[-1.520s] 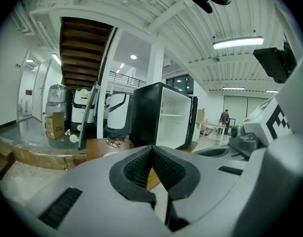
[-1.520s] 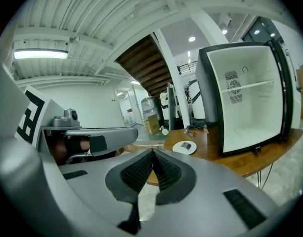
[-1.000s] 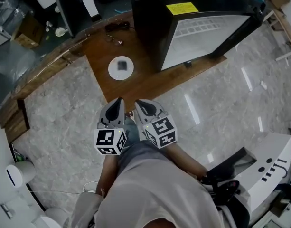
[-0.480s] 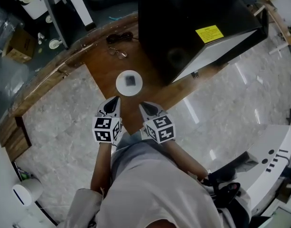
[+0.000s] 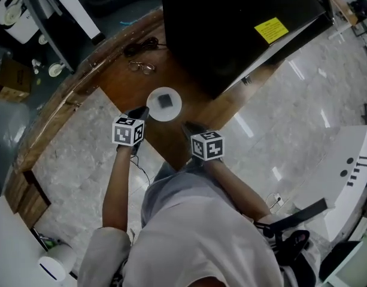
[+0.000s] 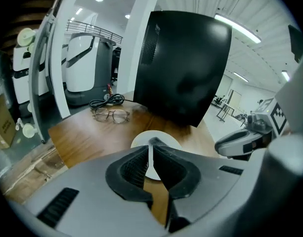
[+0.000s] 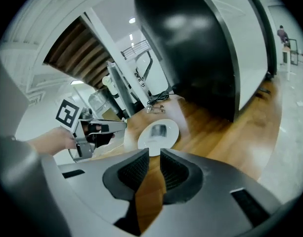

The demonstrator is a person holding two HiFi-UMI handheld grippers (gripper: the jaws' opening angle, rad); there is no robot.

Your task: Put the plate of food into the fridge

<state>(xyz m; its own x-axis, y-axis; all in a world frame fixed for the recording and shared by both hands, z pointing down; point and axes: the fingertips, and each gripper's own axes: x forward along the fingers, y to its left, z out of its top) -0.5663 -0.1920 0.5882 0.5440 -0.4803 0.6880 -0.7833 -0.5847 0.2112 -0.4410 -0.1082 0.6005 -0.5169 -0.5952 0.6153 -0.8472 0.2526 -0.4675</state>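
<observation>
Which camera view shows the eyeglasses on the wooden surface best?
The left gripper view: the eyeglasses lie close, with frame and lenses clear. The head view shows them small from above; the right gripper view shows only a blurred shape beyond the plate.

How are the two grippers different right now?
The left gripper is shut tight; the right gripper is opening, showing a gap. The left gripper is left of the plate, the right gripper nearer its right. Both are empty and point at the plate.
</observation>
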